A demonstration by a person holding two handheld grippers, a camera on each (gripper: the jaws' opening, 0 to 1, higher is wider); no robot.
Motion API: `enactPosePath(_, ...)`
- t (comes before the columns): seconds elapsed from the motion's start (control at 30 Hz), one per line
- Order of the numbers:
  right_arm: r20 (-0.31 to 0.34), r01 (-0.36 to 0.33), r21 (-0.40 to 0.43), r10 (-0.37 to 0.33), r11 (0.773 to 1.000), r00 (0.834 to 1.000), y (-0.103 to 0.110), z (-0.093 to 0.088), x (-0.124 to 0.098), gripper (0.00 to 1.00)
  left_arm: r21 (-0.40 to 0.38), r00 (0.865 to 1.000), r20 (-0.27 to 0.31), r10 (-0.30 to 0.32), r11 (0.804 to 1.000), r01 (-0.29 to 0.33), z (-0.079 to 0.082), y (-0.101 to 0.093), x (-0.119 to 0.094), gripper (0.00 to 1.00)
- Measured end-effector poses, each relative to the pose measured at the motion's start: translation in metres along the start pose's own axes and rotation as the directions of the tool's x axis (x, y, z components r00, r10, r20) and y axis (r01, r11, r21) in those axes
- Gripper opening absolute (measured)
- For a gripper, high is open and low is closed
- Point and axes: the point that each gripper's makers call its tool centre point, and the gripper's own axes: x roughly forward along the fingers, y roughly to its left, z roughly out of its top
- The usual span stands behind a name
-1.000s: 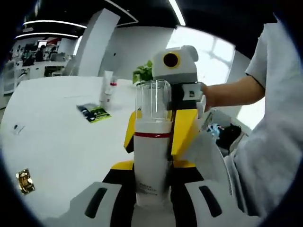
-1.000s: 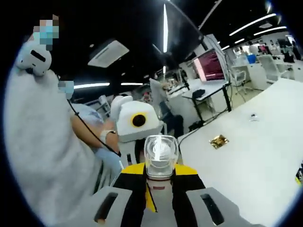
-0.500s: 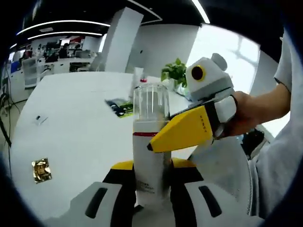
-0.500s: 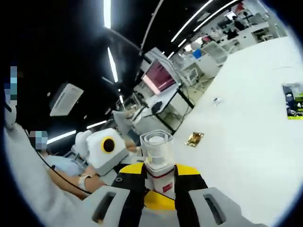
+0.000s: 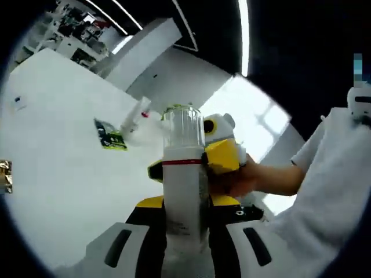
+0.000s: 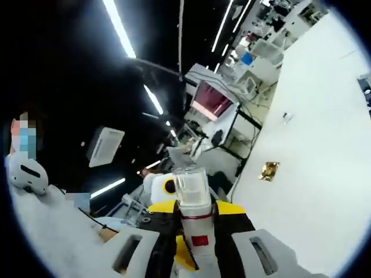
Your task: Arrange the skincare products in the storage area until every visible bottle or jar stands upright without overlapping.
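A: Comparing with half a second ago, what is changed around the bottle [image 5: 184, 185]?

B: In the left gripper view, the bottle is clamped between the left gripper [image 5: 185, 246] jaws as before, its clear cap [image 5: 185, 127] uppermost and a red band under it. The right gripper [image 5: 223, 156], earlier laid slantwise across the bottle's front, is now seen behind and beside it, with the person's hand [image 5: 243, 179] wrapped round it. The whole view has been tilted, so the table [image 5: 64, 174] slopes.

A: And from the other side?

B: In the right gripper view the bottle [image 6: 194, 223] is seen between the right gripper [image 6: 195, 258] jaws, closed against it, cap [image 6: 191, 186] up. The left gripper [image 6: 165, 186] is seen just behind the cap, nearer than before. The bottle is thus held by both tools, lifted off the table [image 6: 313, 174].

A: What else is seen?

B: A tube [image 5: 134, 116] and a dark packet [image 5: 110, 136] are seen on the table, well apart from the bottle, and a gold wrapper [image 6: 268, 171] too.
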Motion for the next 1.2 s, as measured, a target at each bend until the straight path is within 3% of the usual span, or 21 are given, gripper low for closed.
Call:
enactPosePath(0.07, -0.033, -0.048, 0.024, 0.048, 0.999, 0.998, 0.006, -0.002, -0.001, 0.27, -0.029, 0.999, 0.016, -0.048, 0.998, 0.048, 0.004, -0.006, -0.001, 0.23)
enactPosePath(0.2, -0.062, -0.093, -0.003, 0.092, 0.996, 0.994, 0.012, -0.005, -0.002, 0.19, -0.068, 0.997, -0.007, -0.082, 0.994, 0.082, -0.001, -0.009, 0.001, 0.23)
enactPosePath(0.27, -0.070, -0.073, -0.023, 0.071, 0.997, 0.995, 0.011, -0.007, -0.002, 0.18, -0.069, 0.996, -0.022, -0.086, 0.994, 0.084, -0.003, -0.010, 0.002, 0.23)
enactPosePath(0.3, -0.074, -0.042, -0.069, 0.037, 0.997, 0.997, 0.006, -0.008, -0.003, 0.17, -0.063, 0.997, -0.033, -0.066, 0.996, 0.064, -0.005, -0.006, 0.003, 0.23)
enactPosePath(0.4, -0.031, 0.012, -0.096, -0.015, 0.995, 0.999, -0.002, -0.006, -0.003, 0.16, -0.033, 0.999, -0.039, -0.012, 0.999, 0.011, -0.007, 0.004, 0.005, 0.23)
enactPosePath(0.47, -0.012, 0.100, -0.111, -0.102, 0.989, 0.995, -0.015, -0.007, -0.004, 0.15, 0.021, 0.996, -0.051, 0.073, 0.997, -0.072, -0.008, 0.019, 0.005, 0.23)
enactPosePath(0.5, -0.005, 0.140, -0.128, -0.142, 0.982, 0.990, -0.021, -0.008, -0.005, 0.15, 0.082, 0.991, -0.060, 0.123, 0.990, -0.118, -0.010, 0.027, 0.004, 0.23)
enactPosePath(0.6, 0.019, 0.237, -0.160, -0.237, 0.958, 0.971, -0.035, -0.009, -0.006, 0.15, 0.159, 0.970, -0.068, 0.234, 0.962, -0.221, -0.013, 0.040, 0.003, 0.22)
enactPosePath(0.7, 0.062, 0.349, -0.213, -0.344, 0.913, 0.937, -0.046, -0.009, -0.007, 0.15, 0.285, 0.937, -0.059, 0.343, 0.906, -0.314, -0.013, 0.052, 0.001, 0.21)
enactPosePath(0.73, 0.075, 0.372, -0.225, -0.365, 0.901, 0.928, -0.048, -0.009, -0.006, 0.15, 0.332, 0.922, -0.050, 0.384, 0.877, -0.348, -0.013, 0.056, 0.000, 0.21)
enactPosePath(0.87, 0.106, 0.440, -0.274, -0.428, 0.855, 0.898, -0.051, -0.010, 0.000, 0.15, 0.397, 0.885, -0.037, 0.464, 0.820, -0.413, -0.014, 0.065, -0.004, 0.20)
enactPosePath(0.97, 0.114, 0.444, -0.277, -0.430, 0.852, 0.896, -0.050, -0.011, 0.005, 0.16, 0.326, 0.887, -0.047, 0.459, 0.847, -0.421, -0.013, 0.067, -0.009, 0.18)
enactPosePath(1.03, 0.113, 0.434, -0.276, -0.419, 0.858, 0.901, -0.049, -0.007, 0.006, 0.17, 0.304, 0.899, -0.034, 0.436, 0.862, -0.406, -0.009, 0.065, -0.012, 0.18)
enactPosePath(1.1, 0.097, 0.417, -0.276, -0.406, 0.866, 0.909, -0.047, -0.006, 0.006, 0.17, 0.295, 0.904, -0.029, 0.427, 0.868, -0.400, -0.008, 0.063, -0.012, 0.17)
enactPosePath(1.2, 0.045, 0.376, -0.342, -0.385, 0.861, 0.922, -0.043, -0.009, 0.003, 0.18, 0.300, 0.912, -0.040, 0.409, 0.875, -0.379, -0.010, 0.059, -0.009, 0.17)
